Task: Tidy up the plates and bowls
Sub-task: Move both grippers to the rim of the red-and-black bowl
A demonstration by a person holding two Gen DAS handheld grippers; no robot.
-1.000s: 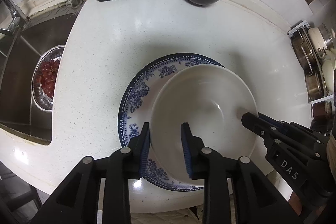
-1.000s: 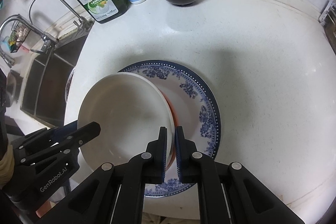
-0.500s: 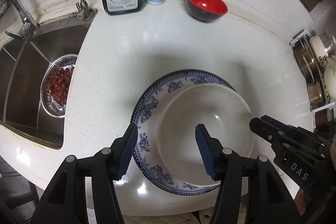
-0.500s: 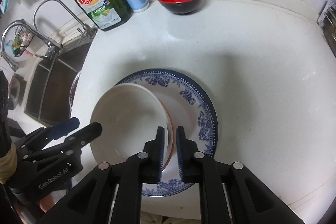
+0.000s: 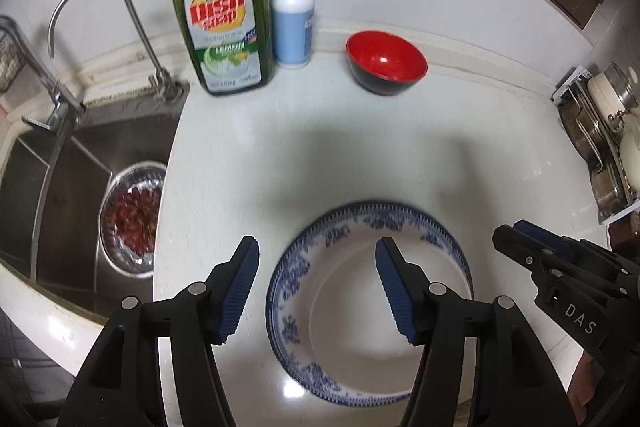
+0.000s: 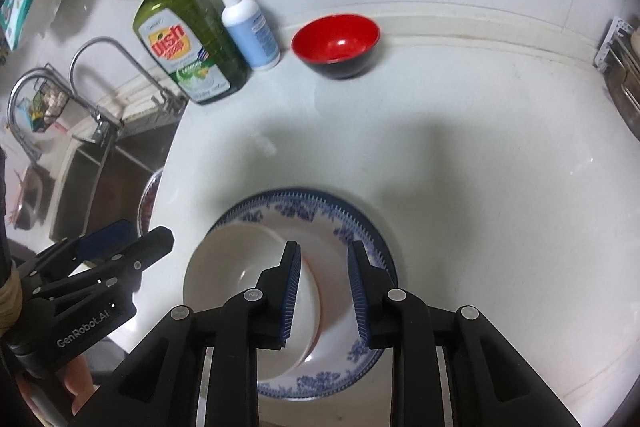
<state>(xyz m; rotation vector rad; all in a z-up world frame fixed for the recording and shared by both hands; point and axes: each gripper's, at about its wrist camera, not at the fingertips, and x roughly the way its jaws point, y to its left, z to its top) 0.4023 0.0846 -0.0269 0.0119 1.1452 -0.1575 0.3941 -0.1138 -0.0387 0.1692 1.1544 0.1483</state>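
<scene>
A white bowl (image 5: 360, 327) (image 6: 236, 271) rests inside a blue-patterned plate (image 5: 292, 291) (image 6: 360, 223) at the counter's front edge. My left gripper (image 5: 318, 291) is open and empty, raised above the stack. My right gripper (image 6: 322, 293) is open and empty, its fingers on either side of the bowl's right rim without holding it. The right gripper also shows at the right of the left wrist view (image 5: 520, 239). A red and black bowl (image 5: 386, 61) (image 6: 336, 41) stands alone at the back of the counter.
A green dish soap bottle (image 5: 222, 23) (image 6: 188, 43) and a white pump bottle (image 5: 292, 27) (image 6: 250, 27) stand at the back. A sink (image 5: 52, 187) with a strainer of red fruit (image 5: 132, 219) and a tap (image 5: 100, 27) lies left. A rack of pots (image 5: 608, 139) is at right.
Both grippers have let go of the white bowl, opened and pulled back and up. The bowl now rests in the blue-patterned plate.
</scene>
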